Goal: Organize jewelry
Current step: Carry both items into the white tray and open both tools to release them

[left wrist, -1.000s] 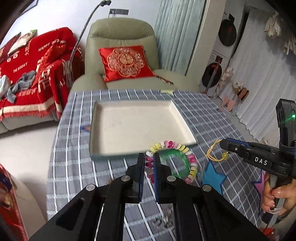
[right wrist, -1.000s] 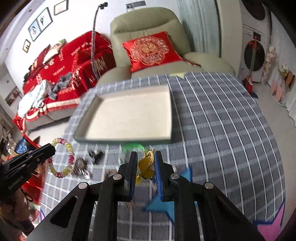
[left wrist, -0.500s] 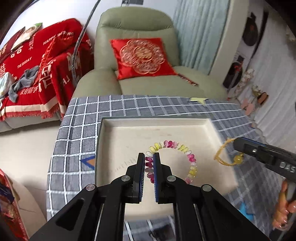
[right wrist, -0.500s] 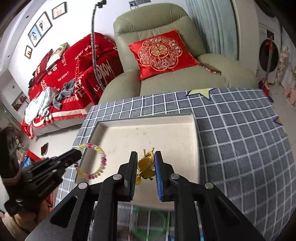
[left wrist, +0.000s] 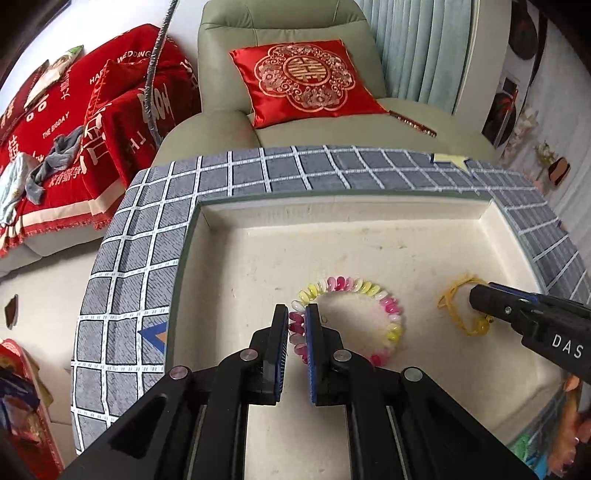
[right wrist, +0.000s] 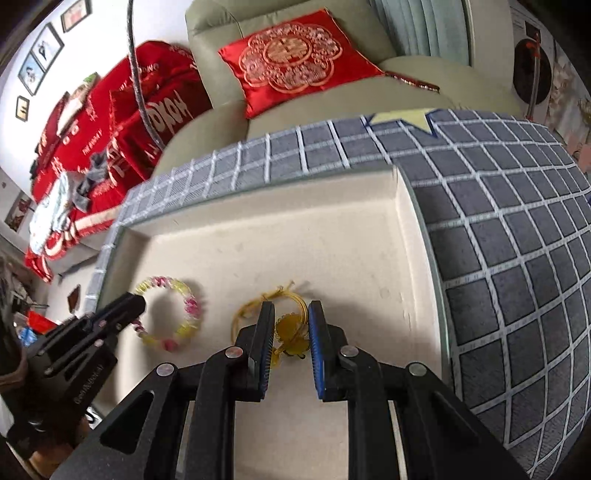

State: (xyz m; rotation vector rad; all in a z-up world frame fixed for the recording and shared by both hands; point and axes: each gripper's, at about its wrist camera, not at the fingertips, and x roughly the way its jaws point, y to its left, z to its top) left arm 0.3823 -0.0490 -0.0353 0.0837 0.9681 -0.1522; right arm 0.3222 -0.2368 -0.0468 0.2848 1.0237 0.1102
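A shallow cream tray point(left wrist: 332, 208) point(right wrist: 258, 201) lies on the checked tablecloth. My left gripper point(left wrist: 296, 308) is shut on a bracelet of pink, yellow and white beads point(left wrist: 369, 290), whose ring hangs low over the tray floor, touching it or nearly so. My right gripper point(right wrist: 291, 306) is shut on a yellow pendant point(right wrist: 291, 328) whose yellow cord point(right wrist: 243, 310) loops out to the left above the tray floor. Each gripper shows in the other's view: the right gripper point(left wrist: 476, 295) to the right of the bracelet, the left gripper point(right wrist: 133, 301) at the tray's left with the bracelet point(right wrist: 186, 314).
The grey checked tablecloth point(right wrist: 498, 229) surrounds the tray. Behind the table stands a green armchair point(left wrist: 280, 33) with a red cushion point(left wrist: 306, 81), and a red-draped sofa point(left wrist: 74, 110) to the left. A green bangle point(left wrist: 521, 443) and a person's hand point(left wrist: 570, 384) show at the lower right.
Both grippers have carried their pieces forward and down, from over the near tablecloth to low inside the tray. The bracelet and the yellow pendant stay gripped.
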